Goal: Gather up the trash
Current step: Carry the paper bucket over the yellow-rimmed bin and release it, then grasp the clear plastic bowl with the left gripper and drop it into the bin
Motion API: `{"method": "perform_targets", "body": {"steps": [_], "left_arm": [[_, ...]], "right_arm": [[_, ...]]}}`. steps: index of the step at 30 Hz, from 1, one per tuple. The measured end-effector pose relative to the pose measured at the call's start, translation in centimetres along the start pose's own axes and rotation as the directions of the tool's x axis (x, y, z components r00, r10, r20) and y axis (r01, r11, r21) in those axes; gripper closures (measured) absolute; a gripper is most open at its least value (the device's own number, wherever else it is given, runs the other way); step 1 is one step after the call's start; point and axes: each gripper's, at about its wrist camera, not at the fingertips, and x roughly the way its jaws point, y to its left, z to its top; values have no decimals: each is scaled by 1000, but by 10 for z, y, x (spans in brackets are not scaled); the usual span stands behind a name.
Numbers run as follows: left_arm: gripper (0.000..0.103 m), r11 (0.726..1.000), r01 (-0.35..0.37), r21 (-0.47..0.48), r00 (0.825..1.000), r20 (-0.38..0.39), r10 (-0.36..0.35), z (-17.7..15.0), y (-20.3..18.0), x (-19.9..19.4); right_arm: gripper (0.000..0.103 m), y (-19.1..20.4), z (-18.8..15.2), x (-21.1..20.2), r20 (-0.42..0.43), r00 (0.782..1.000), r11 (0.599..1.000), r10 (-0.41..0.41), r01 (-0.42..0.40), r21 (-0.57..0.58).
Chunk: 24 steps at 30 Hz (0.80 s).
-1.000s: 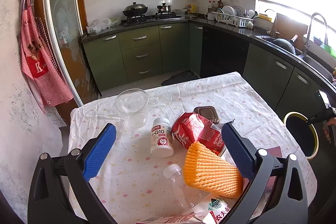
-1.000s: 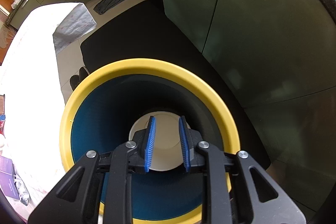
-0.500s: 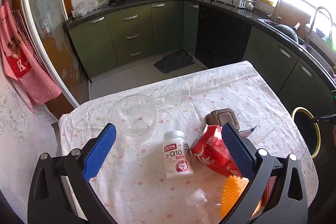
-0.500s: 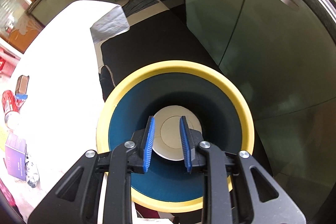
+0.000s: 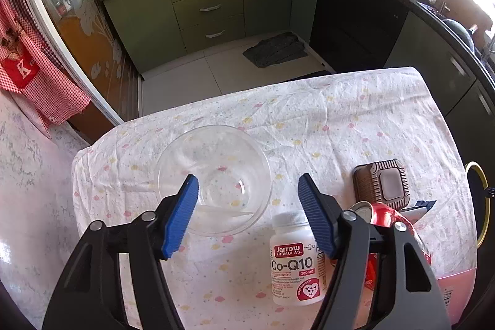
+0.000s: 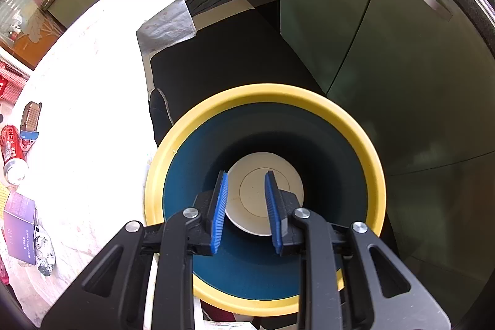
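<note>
The left gripper tilts steeply down over the clear glass bowl, its fingers just narrowing on nothing. The right gripper points down into the yellow-rimmed bin, fingers slightly parted, empty.

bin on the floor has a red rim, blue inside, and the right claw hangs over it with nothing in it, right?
Not quite: the bin has a yellow rim, not red, as the right wrist view shows. The rest holds: blue inside, and the right claw hangs over it with nothing between its pads.

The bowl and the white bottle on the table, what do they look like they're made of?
The bowl: clear and glossy, glass or hard plastic; the flowered tablecloth shows straight through it. The white bottle: opaque, smooth plastic by the look, with a ribbed cap and a printed paper-like label.
</note>
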Motion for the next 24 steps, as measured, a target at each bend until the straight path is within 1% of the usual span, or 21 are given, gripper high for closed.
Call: {"method": "perform_targets", "body": {"steps": [1, 2, 4, 5, 6, 7, 10, 12, 15, 18, 21, 24], "left_arm": [[50, 1000, -1, -4, 1000, -9, 1, 0, 0, 4], [55, 1000, -2, -10, 1000, -17, 2, 0, 1, 7], [79, 1000, -19, -10, 999, -31, 19, 0, 2, 12], [83, 1000, -28, -7, 999, -33, 28, -1, 2, 12], [90, 999, -36, -3, 999, -31, 36, -1, 1, 11], [95, 999, -42, 2, 999, -26, 42, -1, 1, 8], [97, 998, -53, 26, 999, 12, 53, 0, -5, -16], [97, 998, -46, 49, 998, 47, 44, 2, -13, -39], [97, 993, -35, 117, 994, 110, 22, 3, -40, -80], [97, 979, 5, 202, 986, 160, -38, -1, -82, -119], [97, 948, 61, 311, 974, 191, -125, -10, -136, -153], [97, 897, 135, 420, 956, 183, -230, -23, -197, -175]], "right_arm": [[80, 1, 0, 1, -1, 1000, 1000, 0, 0, -1], [80, 1, 0, 2, -3, 1000, 1000, 1, -1, -2], [80, 2, 0, 3, -3, 1000, 1000, 4, -4, -4], [80, 2, 0, 2, -1, 1000, 1000, 7, -7, -5], [80, 2, 0, 0, 4, 1000, 1000, 9, -9, -6], [80, 1, -1, -2, 9, 1000, 1000, 13, -13, -7], [80, -2, -4, -11, 35, 999, 1000, 27, -27, -7], [80, -5, -8, -19, 59, 998, 999, 36, -36, -5], [80, -13, -17, -32, 97, 994, 999, 53, -54, 2], [80, -25, -29, -45, 130, 989, 998, 63, -66, 14], [80, -38, -44, -57, 161, 985, 998, 56, -61, 27], [80, -52, -62, -70, 190, 981, 998, 34, -43, 42]]}}
